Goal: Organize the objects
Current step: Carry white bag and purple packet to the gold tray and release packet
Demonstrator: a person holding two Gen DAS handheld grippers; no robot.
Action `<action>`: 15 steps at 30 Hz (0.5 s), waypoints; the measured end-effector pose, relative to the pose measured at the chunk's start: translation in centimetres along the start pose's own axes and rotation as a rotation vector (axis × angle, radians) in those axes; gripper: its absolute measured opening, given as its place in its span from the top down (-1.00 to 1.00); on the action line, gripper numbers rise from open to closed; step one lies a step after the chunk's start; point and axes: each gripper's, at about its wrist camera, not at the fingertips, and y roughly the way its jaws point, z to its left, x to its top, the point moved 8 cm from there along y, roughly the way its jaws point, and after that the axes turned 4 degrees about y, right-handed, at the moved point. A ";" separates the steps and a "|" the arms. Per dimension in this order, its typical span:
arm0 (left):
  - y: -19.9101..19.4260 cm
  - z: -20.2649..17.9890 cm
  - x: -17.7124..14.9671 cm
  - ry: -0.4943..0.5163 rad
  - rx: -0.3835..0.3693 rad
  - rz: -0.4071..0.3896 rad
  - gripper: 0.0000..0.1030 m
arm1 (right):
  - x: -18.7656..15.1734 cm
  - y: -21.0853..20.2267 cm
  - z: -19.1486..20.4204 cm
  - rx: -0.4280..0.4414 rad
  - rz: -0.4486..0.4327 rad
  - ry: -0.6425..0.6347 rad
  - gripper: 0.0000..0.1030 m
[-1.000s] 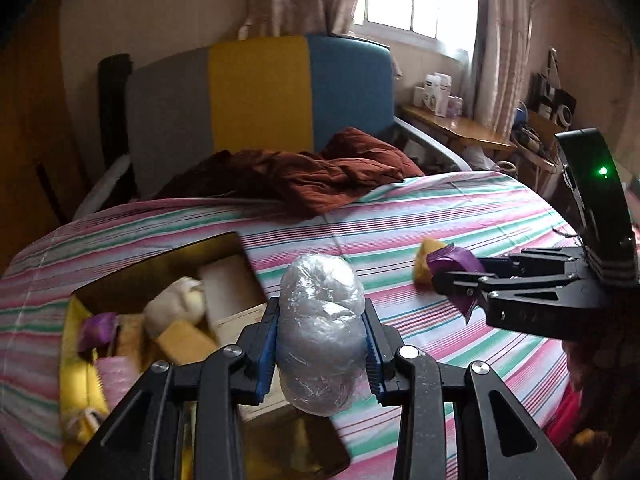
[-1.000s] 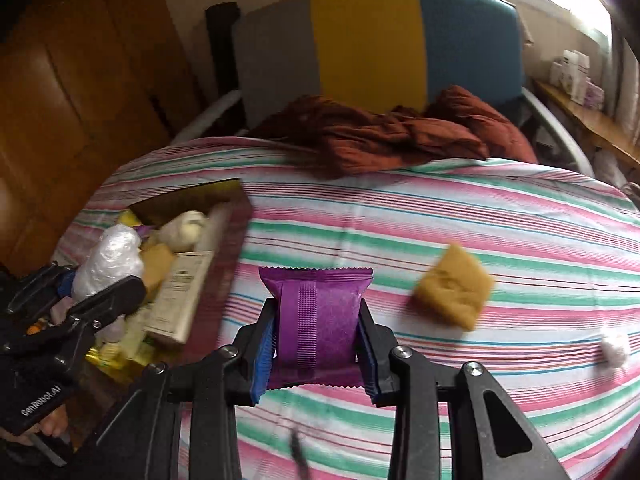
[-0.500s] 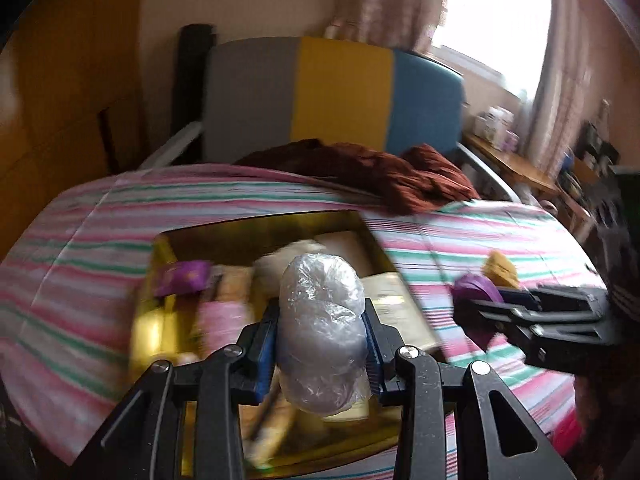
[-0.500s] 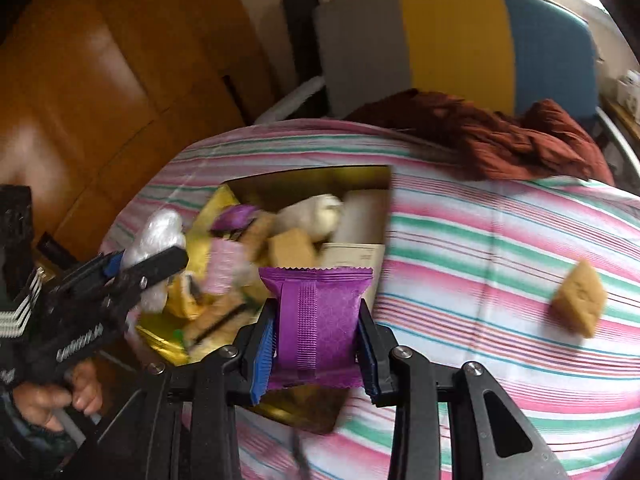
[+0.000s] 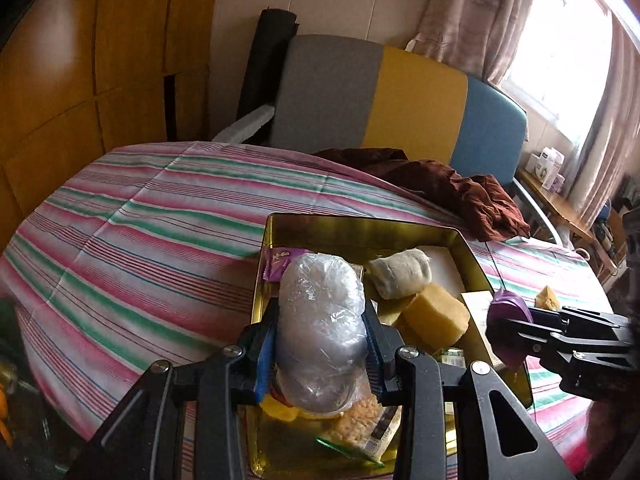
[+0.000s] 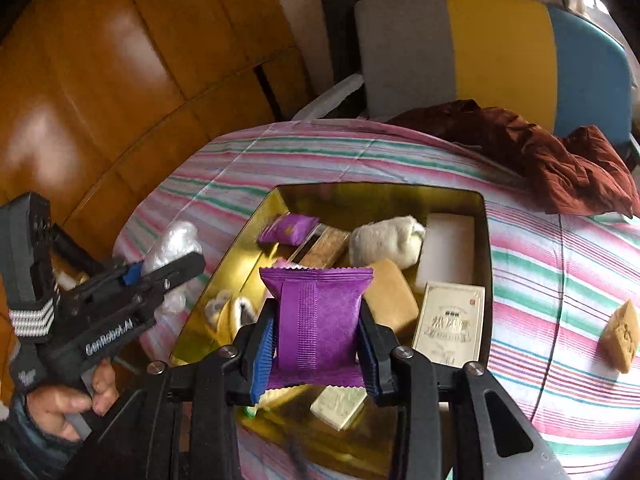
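Observation:
My left gripper (image 5: pixel 321 311) is shut on a clear plastic-wrapped bundle (image 5: pixel 320 288) and hovers over the near left part of an open gold tin (image 5: pixel 360 224). My right gripper (image 6: pixel 317 314) holds a purple snack packet (image 6: pixel 316 332) above the same tin (image 6: pixel 380 190). Its jaws are opening, with the packet still between the pads. The tin holds another purple packet (image 6: pixel 288 230), a rolled white cloth (image 6: pixel 386 240), a white block (image 6: pixel 448 248), a yellow sponge (image 6: pixel 390 300) and a printed card box (image 6: pixel 450 324). A tan sponge block (image 6: pixel 622 336) lies on the striped cloth to the right.
The tin sits on a pink, green and white striped cloth (image 5: pixel 140 240). A crumpled maroon cloth (image 6: pixel 540 152) lies beyond it, in front of a grey, yellow and blue chair back (image 6: pixel 480 48). Wooden panelling (image 6: pixel 100 80) fills the left. A shelf with bottles (image 5: pixel 548 168) stands far right.
Both grippers have swung left, from over the striped cloth to over the gold tin, each still carrying its object. The tan sponge block has stayed where it was.

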 end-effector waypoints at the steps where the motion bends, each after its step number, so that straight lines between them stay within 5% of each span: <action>1: 0.3 0.0 0.2 0.004 0.001 0.001 0.27 | 0.2 0.2 -0.1 -0.009 -0.003 0.004 0.22; 15: 3.0 -1.1 0.1 0.039 0.030 0.025 -0.19 | -1.8 1.1 -1.6 -0.073 0.029 0.043 0.08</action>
